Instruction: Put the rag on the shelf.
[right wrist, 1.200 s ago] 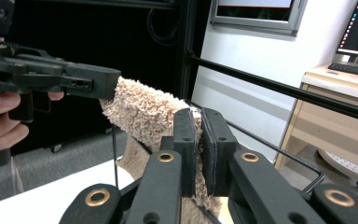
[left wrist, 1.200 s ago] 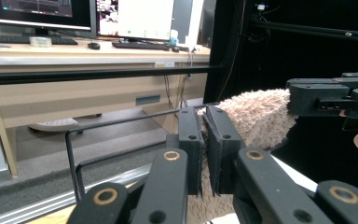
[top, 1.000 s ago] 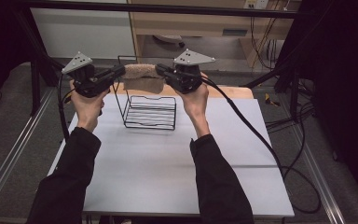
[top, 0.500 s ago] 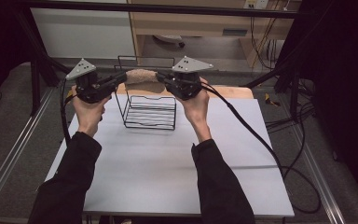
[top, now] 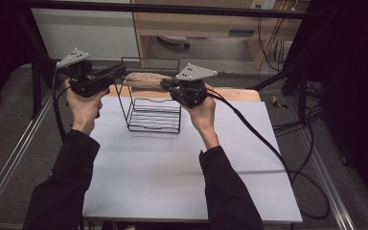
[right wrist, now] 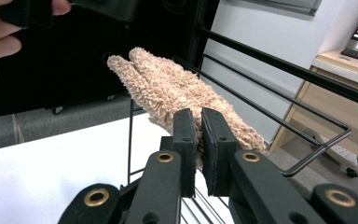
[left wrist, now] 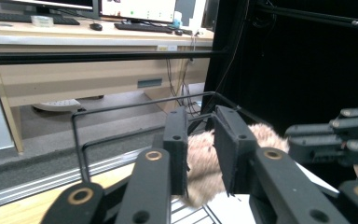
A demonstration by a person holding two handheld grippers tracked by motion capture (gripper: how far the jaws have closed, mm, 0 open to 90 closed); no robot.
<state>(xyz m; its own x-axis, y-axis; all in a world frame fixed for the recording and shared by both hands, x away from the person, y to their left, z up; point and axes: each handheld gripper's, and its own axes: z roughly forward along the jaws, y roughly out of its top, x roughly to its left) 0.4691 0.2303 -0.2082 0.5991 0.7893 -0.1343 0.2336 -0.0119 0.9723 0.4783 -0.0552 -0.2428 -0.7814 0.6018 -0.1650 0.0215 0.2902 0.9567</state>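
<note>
A fuzzy beige cloth (top: 143, 80) is stretched level above a black wire rack (top: 153, 115) at the back of the white table (top: 172, 177). My right gripper (top: 165, 85) is shut on the cloth's right end; its jaws (right wrist: 199, 135) pinch the cloth (right wrist: 168, 88) tightly. My left gripper (top: 120, 73) is at the cloth's left end. Its jaws (left wrist: 200, 135) have just been opening and stand a little apart, with the cloth (left wrist: 203, 161) still between them. The pads do not press on it.
The rack's top bars (left wrist: 121, 107) run just behind the cloth. A wooden desk (top: 196, 24) and a black frame bar stand beyond the table. A cable (top: 258, 139) trails from the right gripper across the table's right side.
The left hand has risen a little and its jaws have parted around the cloth's end. The cloth hangs straighter between the two grippers. The right hand has stayed put.
</note>
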